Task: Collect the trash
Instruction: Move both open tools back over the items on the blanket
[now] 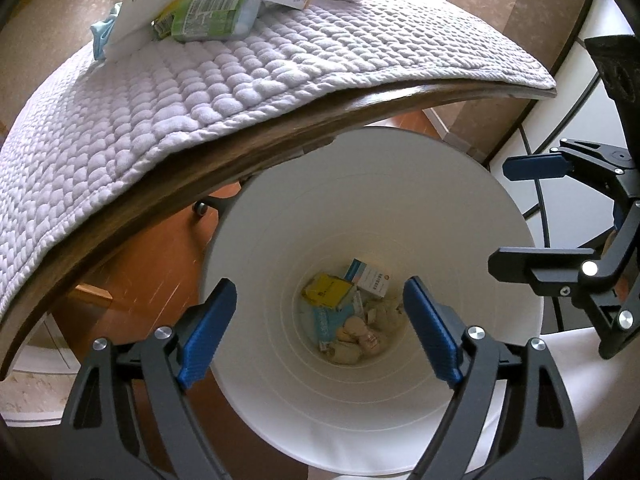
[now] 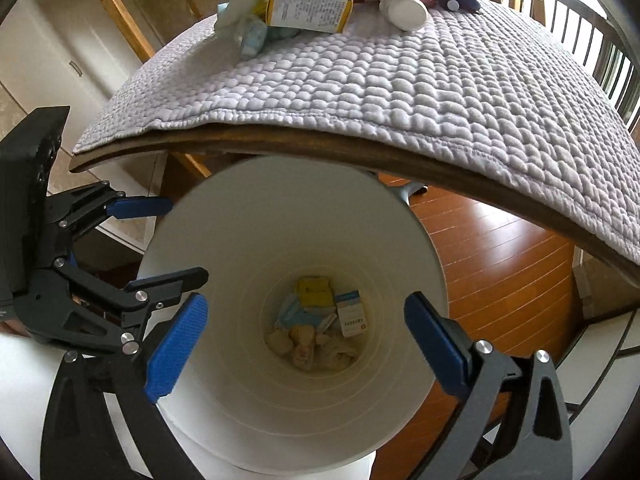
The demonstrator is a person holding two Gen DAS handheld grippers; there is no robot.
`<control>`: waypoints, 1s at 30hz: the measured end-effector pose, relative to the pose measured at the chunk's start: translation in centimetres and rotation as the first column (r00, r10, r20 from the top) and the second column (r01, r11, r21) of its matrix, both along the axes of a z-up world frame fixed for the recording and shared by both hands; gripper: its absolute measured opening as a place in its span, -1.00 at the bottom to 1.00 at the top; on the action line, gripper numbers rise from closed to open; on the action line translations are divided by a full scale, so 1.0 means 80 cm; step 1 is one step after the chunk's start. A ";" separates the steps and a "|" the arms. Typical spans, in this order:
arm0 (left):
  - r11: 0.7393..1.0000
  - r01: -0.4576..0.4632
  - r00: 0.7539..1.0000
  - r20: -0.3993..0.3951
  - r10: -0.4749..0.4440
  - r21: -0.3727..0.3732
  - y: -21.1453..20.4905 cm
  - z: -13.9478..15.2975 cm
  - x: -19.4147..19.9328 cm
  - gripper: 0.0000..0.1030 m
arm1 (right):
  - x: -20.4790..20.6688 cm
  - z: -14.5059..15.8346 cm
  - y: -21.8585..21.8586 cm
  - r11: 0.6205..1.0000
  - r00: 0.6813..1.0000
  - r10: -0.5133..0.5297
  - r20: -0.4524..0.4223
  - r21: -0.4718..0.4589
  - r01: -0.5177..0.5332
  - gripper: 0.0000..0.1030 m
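Below both gaping grippers, trash (image 1: pixel 352 312) lies in bin (image 1: pixel 460 208).

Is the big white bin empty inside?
No, the white bin has trash at its bottom, such as a yellow box and crumpled paper.

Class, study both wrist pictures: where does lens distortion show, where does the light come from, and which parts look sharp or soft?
Left wrist view: fisheye bends the table edge into an arch; dark corners; the bin is evenly lit, trash at its bottom slightly soft. Right wrist view: same bowing of the quilted mat; daylight brightest at the upper right; the floor shows a mild sheen.
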State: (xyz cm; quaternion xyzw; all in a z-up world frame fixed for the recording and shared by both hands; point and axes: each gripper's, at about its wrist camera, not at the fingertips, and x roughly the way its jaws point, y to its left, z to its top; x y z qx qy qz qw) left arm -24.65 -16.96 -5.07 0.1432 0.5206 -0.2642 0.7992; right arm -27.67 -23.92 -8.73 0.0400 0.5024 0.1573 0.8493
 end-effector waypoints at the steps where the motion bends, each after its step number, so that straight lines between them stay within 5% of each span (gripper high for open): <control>1: 1.000 0.001 1.000 0.000 -0.001 0.000 0.000 0.000 0.000 0.70 | -0.001 0.001 0.001 1.000 1.000 0.002 0.002 -0.002 -0.002 0.88; 7: 1.000 0.006 1.000 0.007 -0.006 -0.008 0.001 0.007 -0.006 0.70 | 0.001 0.016 0.007 0.999 0.999 0.010 0.034 -0.032 -0.008 0.88; 17: 0.998 0.025 0.995 0.093 -0.019 -0.062 0.014 0.068 -0.012 0.81 | -0.004 0.098 0.000 0.998 0.972 0.015 0.235 -0.057 -0.001 0.89; 25: 0.990 -0.047 0.953 0.291 0.084 -0.132 0.027 0.149 0.020 0.96 | 0.043 0.153 -0.037 0.990 0.931 -0.107 0.348 -0.054 0.134 0.91; 30: 0.983 -0.089 0.930 0.341 0.140 -0.160 0.025 0.169 0.057 0.96 | 0.094 0.176 -0.064 0.973 0.907 -0.190 0.376 -0.053 0.226 0.91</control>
